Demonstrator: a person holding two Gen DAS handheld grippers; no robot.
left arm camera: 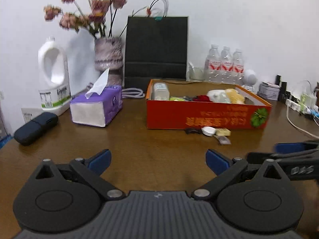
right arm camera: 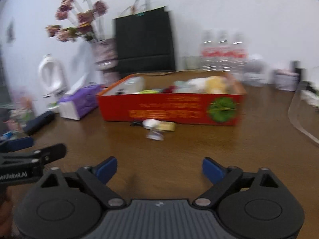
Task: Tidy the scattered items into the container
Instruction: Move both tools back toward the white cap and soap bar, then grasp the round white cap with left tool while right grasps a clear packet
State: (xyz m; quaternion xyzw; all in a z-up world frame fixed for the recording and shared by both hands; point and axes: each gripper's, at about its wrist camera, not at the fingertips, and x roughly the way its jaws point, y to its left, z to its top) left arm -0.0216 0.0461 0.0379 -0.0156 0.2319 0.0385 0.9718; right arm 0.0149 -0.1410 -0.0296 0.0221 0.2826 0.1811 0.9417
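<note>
An orange-red box [left arm camera: 205, 115] [right arm camera: 171, 109] stands on the brown table and holds several items. Against its front wall lie a dark clip [left arm camera: 192, 131], a white cap [left arm camera: 208, 130] [right arm camera: 150, 123], a yellow packet [left arm camera: 223, 132] [right arm camera: 167, 126] and a small clear wrapper [left arm camera: 223, 140] [right arm camera: 154, 135]. My left gripper [left arm camera: 158, 159] is open and empty, low over the table well short of the items. My right gripper [right arm camera: 159, 168] is open and empty, also short of them; it shows at the right edge of the left wrist view [left arm camera: 289, 149].
A purple tissue pack [left arm camera: 97, 107] [right arm camera: 79, 103], a dark case [left arm camera: 35, 128] [right arm camera: 38, 122] and a white jug [left arm camera: 53, 75] stand at left. A vase [left arm camera: 108, 57], a black bag [left arm camera: 156, 47] and water bottles [left arm camera: 225, 65] line the wall. Cables and a power strip [left arm camera: 297, 105] lie at right.
</note>
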